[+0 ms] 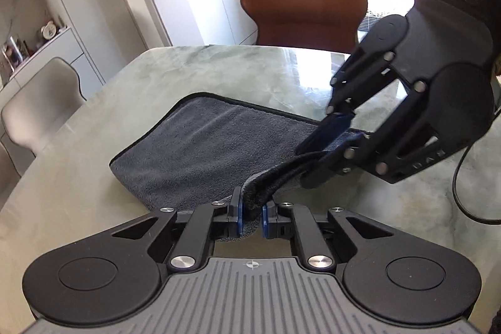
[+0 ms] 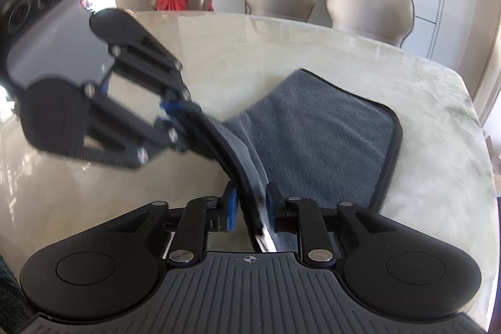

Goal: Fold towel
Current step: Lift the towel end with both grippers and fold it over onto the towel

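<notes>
While both tongs pinch the near hem of the grey microfibre towel [image 1: 203, 146], the fold is not yet made. The left gripper [image 1: 251, 213] has its blue pads closed on a bunched corner of the hem, and in the right wrist view the right gripper [image 2: 252, 208] is likewise clamped on the dark-piped edge, which runs up between its fingers. Seen from the left wrist, the right gripper's pads also bite the hem further along, so the stretch of edge between the two tools is lifted off the marble table [image 1: 219, 64] and sags slightly.

Beyond the tongs, the rest of the towel lies flat on the table, spreading away from both tools toward the far edge, its far corners free.

The grip on the left looks shallow, only a small wad of cloth between the pads; my guess is that a quick pull could slip it out and drop that corner. Uneven travel of the two tools would likely skew the fold, and the smooth table may let the flat part slide instead of staying put.
</notes>
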`<state>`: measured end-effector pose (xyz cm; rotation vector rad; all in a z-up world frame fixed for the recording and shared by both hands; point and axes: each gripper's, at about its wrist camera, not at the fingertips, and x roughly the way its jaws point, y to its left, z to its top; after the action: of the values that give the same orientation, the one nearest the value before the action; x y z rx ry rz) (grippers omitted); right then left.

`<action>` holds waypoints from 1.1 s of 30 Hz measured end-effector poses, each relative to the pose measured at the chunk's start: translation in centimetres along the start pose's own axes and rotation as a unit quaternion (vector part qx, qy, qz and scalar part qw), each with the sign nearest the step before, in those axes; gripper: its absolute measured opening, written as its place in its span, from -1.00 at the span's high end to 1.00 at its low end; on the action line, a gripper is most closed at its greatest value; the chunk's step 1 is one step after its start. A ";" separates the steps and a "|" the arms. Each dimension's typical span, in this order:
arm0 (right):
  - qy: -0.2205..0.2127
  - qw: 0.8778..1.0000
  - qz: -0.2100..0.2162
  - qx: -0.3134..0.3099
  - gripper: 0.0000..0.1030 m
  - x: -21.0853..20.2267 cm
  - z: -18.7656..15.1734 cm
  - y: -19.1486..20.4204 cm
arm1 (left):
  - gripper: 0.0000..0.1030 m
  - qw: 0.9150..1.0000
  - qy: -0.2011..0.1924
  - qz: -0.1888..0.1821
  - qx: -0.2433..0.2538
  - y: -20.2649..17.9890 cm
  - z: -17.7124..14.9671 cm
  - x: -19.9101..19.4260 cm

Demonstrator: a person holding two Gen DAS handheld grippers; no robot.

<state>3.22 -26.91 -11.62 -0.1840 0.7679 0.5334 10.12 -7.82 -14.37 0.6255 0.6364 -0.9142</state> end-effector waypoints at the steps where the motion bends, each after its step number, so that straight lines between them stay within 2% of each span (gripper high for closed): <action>1: 0.006 1.000 -0.009 -0.005 0.52 0.0 -0.5 0.0 | 0.82 1.000 0.001 0.000 -0.002 0.1 0.0 0.0; 5: 0.025 0.999 -0.039 -0.019 0.51 -0.1 -2.1 0.2 | 0.82 1.000 0.003 -0.001 -0.019 0.5 0.2 -0.2; 10: 0.025 0.996 -0.080 -0.024 0.51 -0.7 -3.4 -0.2 | 0.81 1.000 0.008 0.003 -0.028 0.9 0.2 -0.4; 14: 0.021 0.996 -0.089 -0.013 0.52 -1.1 -3.5 -0.9 | 0.81 0.999 0.013 -0.002 -0.039 1.2 -0.2 -1.1; 15: 0.022 0.995 -0.092 -0.014 0.55 -1.0 -3.5 -1.1 | 0.81 0.999 0.015 -0.004 -0.042 1.3 -0.2 -1.2; 16: 0.023 0.995 -0.095 -0.015 0.67 -0.9 -3.3 -1.3 | 0.81 0.999 0.017 -0.004 -0.042 1.3 -0.3 -1.2; 18: 0.016 0.995 -0.097 -0.013 0.77 -1.1 -2.9 -1.7 | 0.80 0.999 0.023 -0.002 -0.042 1.4 -0.4 -1.2; 22: -0.008 0.996 -0.083 0.010 0.79 -1.6 -1.3 -3.0 | 0.80 0.998 0.035 0.009 -0.042 2.4 -0.1 -0.7; 26: -0.017 0.996 -0.088 0.011 0.79 -1.2 0.7 -4.6 | 0.80 0.998 0.028 0.019 -0.054 4.2 1.2 -0.4; 33: -0.011 0.995 -0.095 0.015 0.79 1.9 4.8 -8.5 | 0.76 0.993 0.037 0.030 -0.104 9.1 3.3 2.6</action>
<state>11.69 -31.74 -9.82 -0.2203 0.7287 0.3424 19.84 -7.26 -12.13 0.4897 0.7642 -0.7593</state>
